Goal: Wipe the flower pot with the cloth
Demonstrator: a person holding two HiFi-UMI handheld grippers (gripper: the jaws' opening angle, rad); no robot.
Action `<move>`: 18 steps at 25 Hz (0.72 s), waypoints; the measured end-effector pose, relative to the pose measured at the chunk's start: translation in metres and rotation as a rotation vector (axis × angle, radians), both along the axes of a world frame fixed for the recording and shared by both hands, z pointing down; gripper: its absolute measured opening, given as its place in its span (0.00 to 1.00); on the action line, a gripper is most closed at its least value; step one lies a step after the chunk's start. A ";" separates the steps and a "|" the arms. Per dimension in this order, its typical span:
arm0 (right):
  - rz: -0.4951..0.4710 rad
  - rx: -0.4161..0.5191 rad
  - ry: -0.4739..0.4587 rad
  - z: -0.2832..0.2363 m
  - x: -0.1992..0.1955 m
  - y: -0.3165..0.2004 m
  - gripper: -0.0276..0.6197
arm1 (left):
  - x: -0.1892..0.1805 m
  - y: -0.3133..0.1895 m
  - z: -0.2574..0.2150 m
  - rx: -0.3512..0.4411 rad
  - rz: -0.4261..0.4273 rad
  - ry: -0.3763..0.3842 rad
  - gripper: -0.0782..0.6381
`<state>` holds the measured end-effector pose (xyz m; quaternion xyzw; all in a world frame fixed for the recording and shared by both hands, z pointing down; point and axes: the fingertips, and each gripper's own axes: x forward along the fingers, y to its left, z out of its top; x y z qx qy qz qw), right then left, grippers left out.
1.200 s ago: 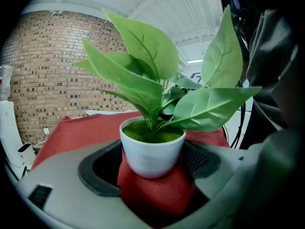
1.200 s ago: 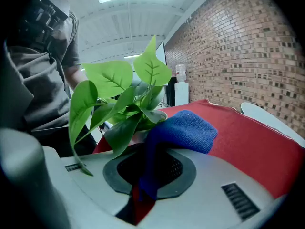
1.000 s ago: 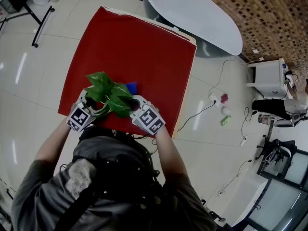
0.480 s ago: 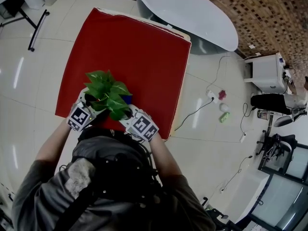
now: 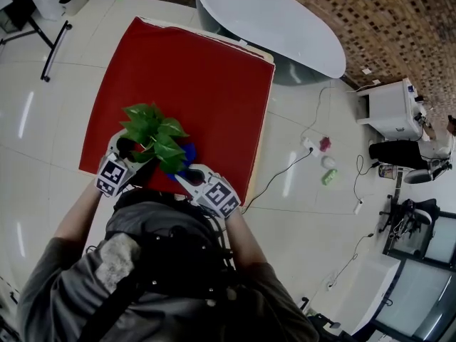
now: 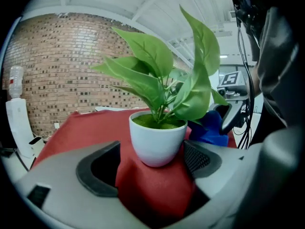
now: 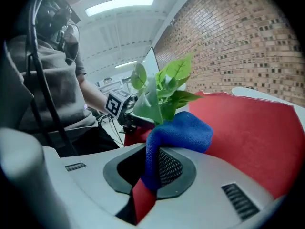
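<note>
A person [image 5: 153, 276] stands at the near edge of a red-covered table [image 5: 192, 77], a two-jaw gripper in each hand. The left gripper [image 6: 151, 166] has its jaws spread wide on either side of a white flower pot [image 6: 157, 140]. The right jaw's meshed pad lies just beside the pot's wall and the left jaw stands clear of it, so the gripper has hold of nothing. The right gripper [image 7: 152, 168] is closed on a blue cloth [image 7: 183, 130], which is pinched between the pads and bulges out past the jaw tips.

The pot stands upright on the red cover close to the table's near edge, toward its left corner. Broad green leaves [image 5: 153, 134] spread over it and hide it from the head view. The cloth is at the pot's right side, under the leaves; whether it touches the pot cannot be told. Past the table's far right corner stands a white oval table [image 5: 271, 20].
</note>
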<state>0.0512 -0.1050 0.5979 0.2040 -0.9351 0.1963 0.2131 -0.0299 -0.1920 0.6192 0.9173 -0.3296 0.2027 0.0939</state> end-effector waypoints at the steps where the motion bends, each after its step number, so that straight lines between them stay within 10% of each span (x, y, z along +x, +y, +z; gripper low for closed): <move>1: 0.045 0.000 -0.011 0.000 0.012 0.002 0.15 | -0.007 0.004 0.001 -0.008 -0.037 0.005 0.73; 9: 0.408 0.135 -0.113 -0.030 0.116 -0.009 0.15 | -0.058 0.032 -0.032 0.019 -0.436 0.119 0.68; 18: 0.571 0.281 -0.252 -0.118 0.141 -0.026 0.14 | -0.087 0.047 -0.123 0.187 -0.568 0.136 0.27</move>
